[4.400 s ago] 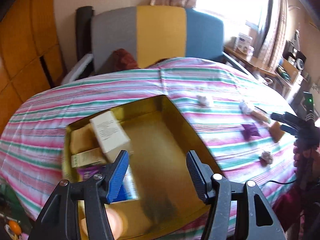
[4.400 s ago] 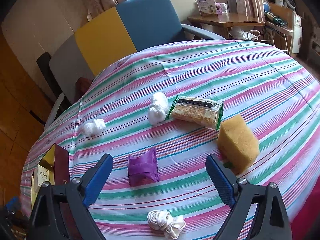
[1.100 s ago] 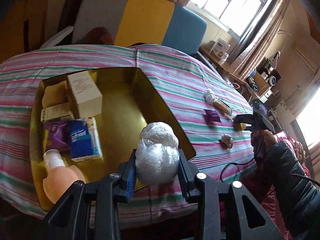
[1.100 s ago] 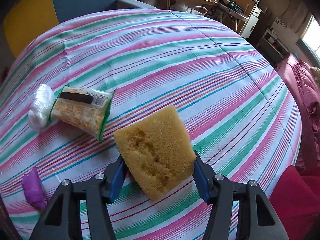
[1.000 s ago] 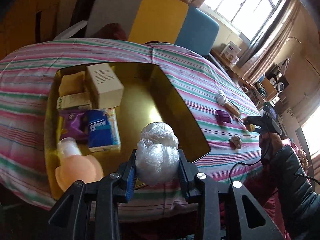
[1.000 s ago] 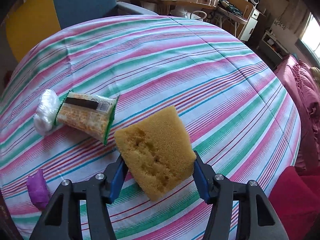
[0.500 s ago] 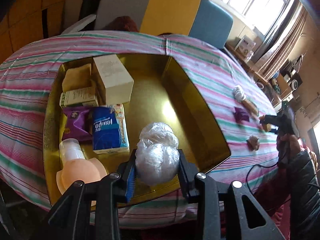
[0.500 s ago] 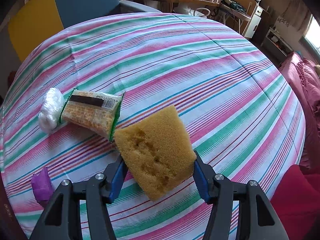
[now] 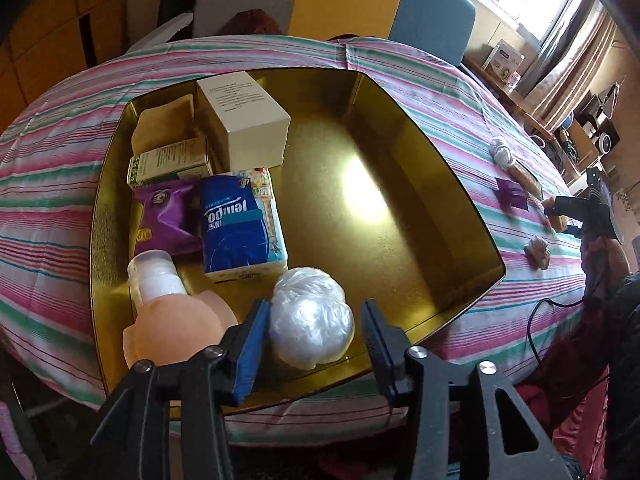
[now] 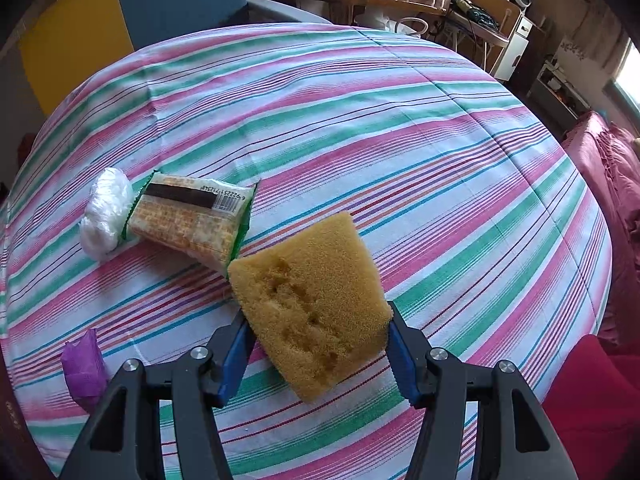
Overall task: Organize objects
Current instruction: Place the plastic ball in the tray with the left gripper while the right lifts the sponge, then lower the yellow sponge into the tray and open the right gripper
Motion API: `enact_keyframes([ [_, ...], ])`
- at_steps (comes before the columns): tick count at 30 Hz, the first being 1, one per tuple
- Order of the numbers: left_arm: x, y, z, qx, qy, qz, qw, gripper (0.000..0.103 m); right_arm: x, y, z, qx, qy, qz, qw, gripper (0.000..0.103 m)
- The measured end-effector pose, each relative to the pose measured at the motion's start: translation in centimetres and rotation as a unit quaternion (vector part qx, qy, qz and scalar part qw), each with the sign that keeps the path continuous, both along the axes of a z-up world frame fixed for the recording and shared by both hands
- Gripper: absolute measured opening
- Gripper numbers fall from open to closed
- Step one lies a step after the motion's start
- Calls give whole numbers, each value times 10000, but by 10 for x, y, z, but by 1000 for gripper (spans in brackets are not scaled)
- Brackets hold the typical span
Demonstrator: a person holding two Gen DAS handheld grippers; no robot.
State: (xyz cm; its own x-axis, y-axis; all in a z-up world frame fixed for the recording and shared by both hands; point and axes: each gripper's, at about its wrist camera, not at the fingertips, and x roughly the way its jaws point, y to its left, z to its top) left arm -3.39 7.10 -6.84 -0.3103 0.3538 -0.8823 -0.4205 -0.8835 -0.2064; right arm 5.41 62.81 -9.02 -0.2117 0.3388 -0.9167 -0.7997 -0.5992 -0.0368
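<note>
Left wrist view: left gripper [image 9: 316,330], jaws just parted, brackets the plastic-bag ball [image 9: 310,316], seemingly resting on the gold tin's [image 9: 460,188] floor.

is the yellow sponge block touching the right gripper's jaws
Touching. The right wrist view shows the yellow sponge block pinched between both blue jaws of the right gripper, raised off the striped tablecloth.

Left black two-finger gripper with blue pads [image 9: 314,346] tips steeply down, jaws just opened, a gap showing at the right pad. Right black two-finger gripper with blue pads [image 10: 316,348] points steeply down too, jaws pressed into what they hold.
</note>
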Motion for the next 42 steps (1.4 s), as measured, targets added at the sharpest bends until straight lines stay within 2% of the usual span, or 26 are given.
enact_keyframes([
  [2,2,-3,5,-15,69,43,10000,53,1,1,1,-10,9,-30,10000,61],
  [4,4,-10,11,23,140,124,9998,54,1,1,1,-13,-3,-43,10000,61],
  [9,8,-32,35,340,484,516,9969,54,0,1,7,130,51,-38,9999,60],
  [11,8,-38,43,400,710,713,9941,54,5,3,14,202,212,-149,9995,60],
  [14,7,-42,50,363,919,866,9913,54,14,0,32,135,842,-176,9962,60],
  [16,5,-44,51,342,979,900,9905,54,14,-17,49,208,1088,78,9938,60],
  [19,0,-49,50,399,954,997,9896,54,6,-66,77,228,1358,799,9872,60],
  [22,-2,-57,46,457,903,1094,9888,54,-10,-140,103,138,1591,1898,9687,60],
  [25,-2,-64,43,519,847,1186,9880,54,-31,-228,118,53,1614,3086,9374,60],
  [29,-2,-73,45,629,865,1260,9862,54,-58,-334,108,-171,1358,4306,8921,61],
  [31,-2,-77,44,665,873,1275,9857,54,-71,-374,91,-179,1103,4643,8786,61],
  [33,-1,-80,44,644,900,1296,9854,54,-80,-402,73,-299,894,4868,8684,61],
  [35,0,-83,43,622,927,1328,9848,54,-87,-423,56,-309,666,4996,8631,61],
  [38,0,-86,41,593,978,1379,9838,54,-97,-435,33,-402,356,5003,8642,62],
  [42,-1,-89,36,548,948,1436,9836,54,-104,-438,15,-521,162,4945,8675,63],
])
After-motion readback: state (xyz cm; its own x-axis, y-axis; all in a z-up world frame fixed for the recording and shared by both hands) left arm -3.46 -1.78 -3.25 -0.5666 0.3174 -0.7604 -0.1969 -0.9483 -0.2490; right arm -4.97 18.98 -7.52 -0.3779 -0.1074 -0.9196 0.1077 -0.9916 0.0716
